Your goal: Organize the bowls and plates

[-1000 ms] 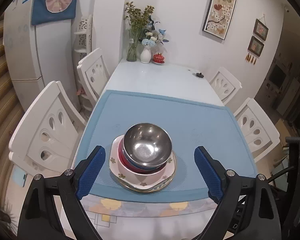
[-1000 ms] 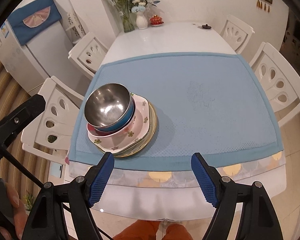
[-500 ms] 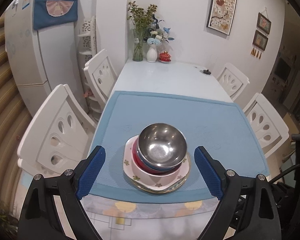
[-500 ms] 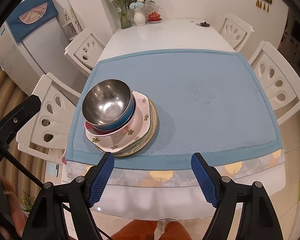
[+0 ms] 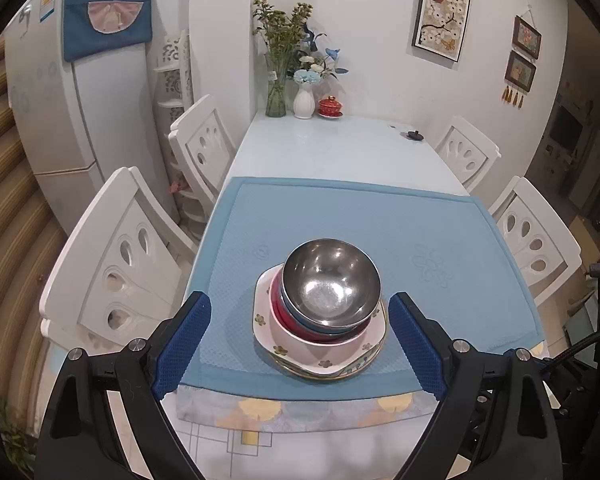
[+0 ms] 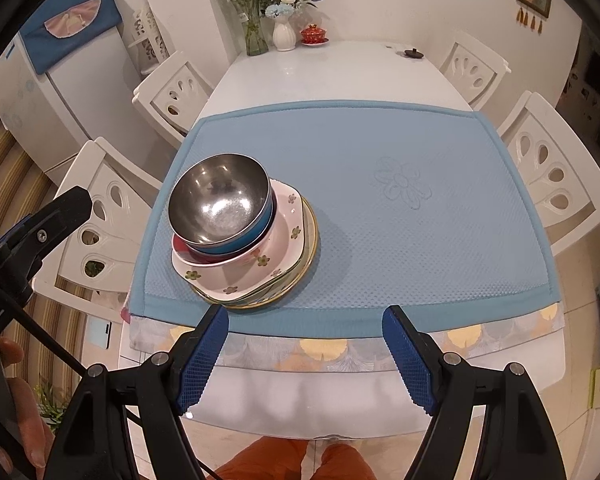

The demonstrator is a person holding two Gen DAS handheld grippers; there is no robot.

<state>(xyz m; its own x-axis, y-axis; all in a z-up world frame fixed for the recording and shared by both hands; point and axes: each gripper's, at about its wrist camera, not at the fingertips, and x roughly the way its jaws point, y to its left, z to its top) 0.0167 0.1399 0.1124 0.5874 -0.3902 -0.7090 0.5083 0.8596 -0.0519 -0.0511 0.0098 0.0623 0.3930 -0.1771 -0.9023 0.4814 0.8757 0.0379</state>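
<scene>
Steel bowl (image 5: 331, 283) nested in stacked bowls on plates (image 5: 320, 354); both grippers' fingers (image 5: 182, 338) wide apart, empty

A home dining room: a white dining table (image 5: 340, 148) ringed by white chairs (image 5: 116, 256), fridge (image 5: 60, 104), flower vases (image 5: 278, 92), framed pictures (image 5: 444, 8).

White-walled dining corner, evenly lit.
Long white glossy table (image 5: 340, 148) flanked by white carved wooden chairs (image 5: 116, 256); tall white refrigerator (image 5: 72, 112) at left, framed floral pictures (image 5: 442, 8) on wall.
</scene>
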